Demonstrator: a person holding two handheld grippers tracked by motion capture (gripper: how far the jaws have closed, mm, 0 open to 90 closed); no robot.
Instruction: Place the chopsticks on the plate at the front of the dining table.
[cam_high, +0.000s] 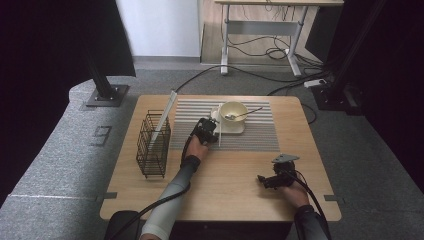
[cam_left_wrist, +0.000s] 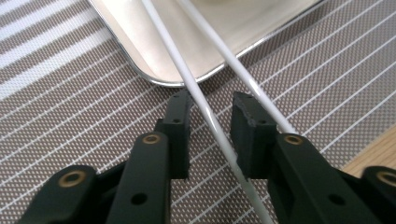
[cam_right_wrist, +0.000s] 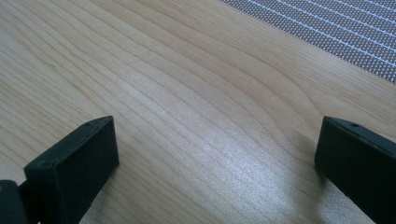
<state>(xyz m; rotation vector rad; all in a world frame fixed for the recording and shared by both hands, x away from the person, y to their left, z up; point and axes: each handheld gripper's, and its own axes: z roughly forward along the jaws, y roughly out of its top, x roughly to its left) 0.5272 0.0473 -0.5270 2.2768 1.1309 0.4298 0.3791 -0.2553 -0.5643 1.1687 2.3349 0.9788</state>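
Two white chopsticks (cam_left_wrist: 187, 74) lie crossed, their far ends on a pale square plate (cam_left_wrist: 140, 51) and their near ends on the striped mat (cam_left_wrist: 70, 116). My left gripper (cam_left_wrist: 212, 105) is low over the mat at the plate's corner. One chopstick (cam_left_wrist: 224, 140) runs through the gap between its jaws, which stand apart and do not press on it. The other chopstick (cam_left_wrist: 261, 102) passes by the right jaw. In the high view the left gripper (cam_high: 206, 126) sits just left of the plate (cam_high: 235, 130). My right gripper (cam_right_wrist: 217, 154) hovers open over bare wood near the front right (cam_high: 262, 179).
A cream bowl (cam_high: 233, 111) with a spoon (cam_high: 247, 113) stands on the plate. A black wire basket (cam_high: 152, 145) at the table's left holds a long white strip (cam_high: 165, 115). The striped mat (cam_high: 260, 135) covers the far middle of the wooden table (cam_high: 225, 190).
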